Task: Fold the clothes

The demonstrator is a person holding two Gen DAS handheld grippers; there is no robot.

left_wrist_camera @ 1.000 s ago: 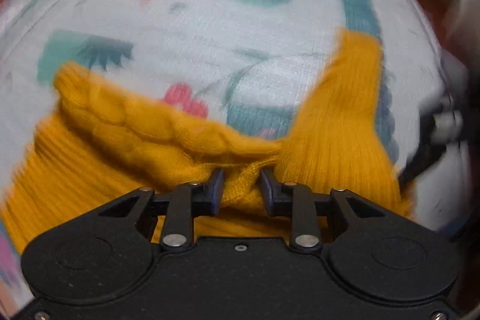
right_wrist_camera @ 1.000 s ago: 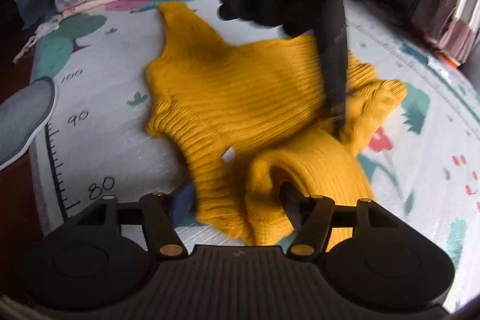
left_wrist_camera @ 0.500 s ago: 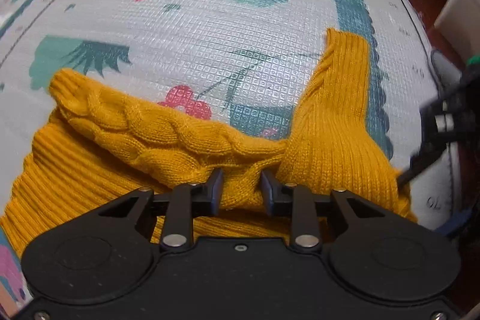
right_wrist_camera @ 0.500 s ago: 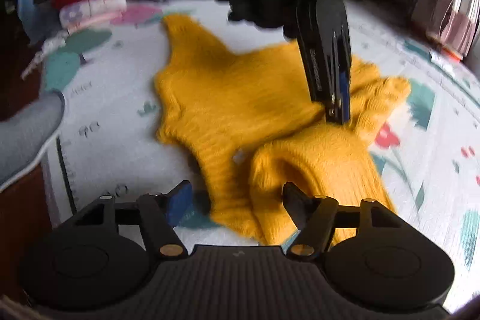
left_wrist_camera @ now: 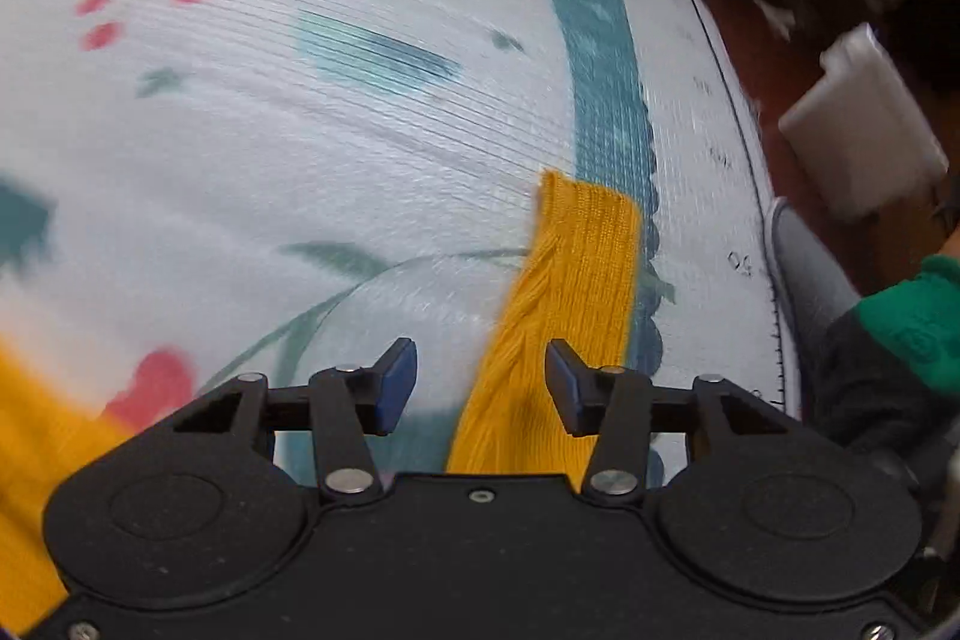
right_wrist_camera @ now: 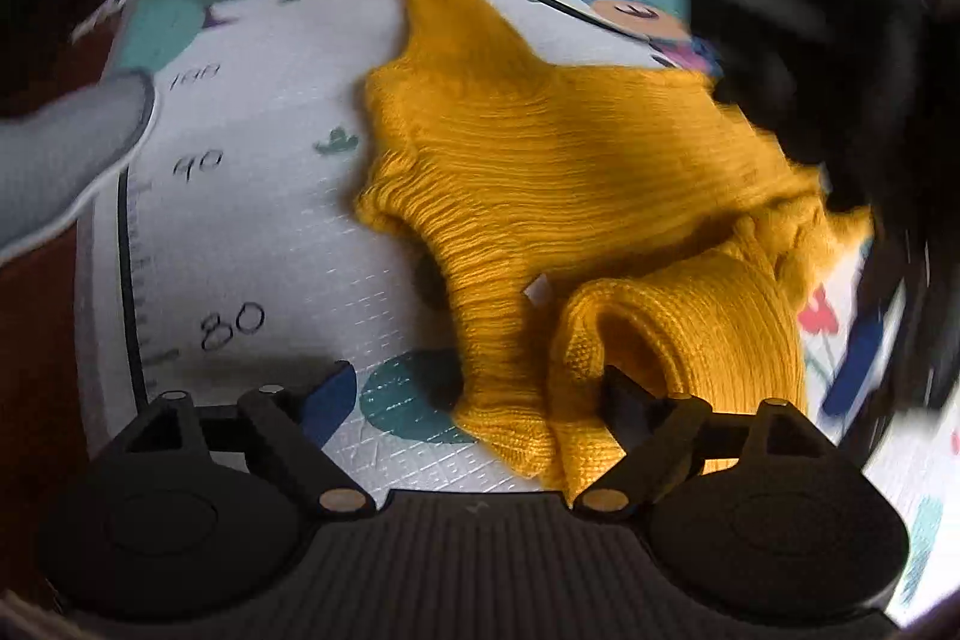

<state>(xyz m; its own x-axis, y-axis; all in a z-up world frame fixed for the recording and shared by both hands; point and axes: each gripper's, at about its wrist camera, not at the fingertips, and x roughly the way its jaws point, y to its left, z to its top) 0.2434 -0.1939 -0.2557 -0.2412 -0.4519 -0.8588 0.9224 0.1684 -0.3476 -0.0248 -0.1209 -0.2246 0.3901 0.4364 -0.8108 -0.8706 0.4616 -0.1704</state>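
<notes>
Both grippers' fingers are spread; the right gripper [right_wrist_camera: 474, 400] could snag the sweater [right_wrist_camera: 558, 172] cuff at 5 o'clock, unfolding the sleeve [left_wrist_camera: 570, 316].

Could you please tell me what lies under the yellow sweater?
The printed play mat shows all around the yellow sweater, which lies on it. Anything else beneath the knit is covered.

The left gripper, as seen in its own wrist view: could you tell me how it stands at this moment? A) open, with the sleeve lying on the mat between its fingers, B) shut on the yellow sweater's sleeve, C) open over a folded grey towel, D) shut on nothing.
A: the left gripper has its blue-padded fingers spread apart, and the yellow sweater's sleeve lies flat on the play mat between them, ungripped.
</notes>
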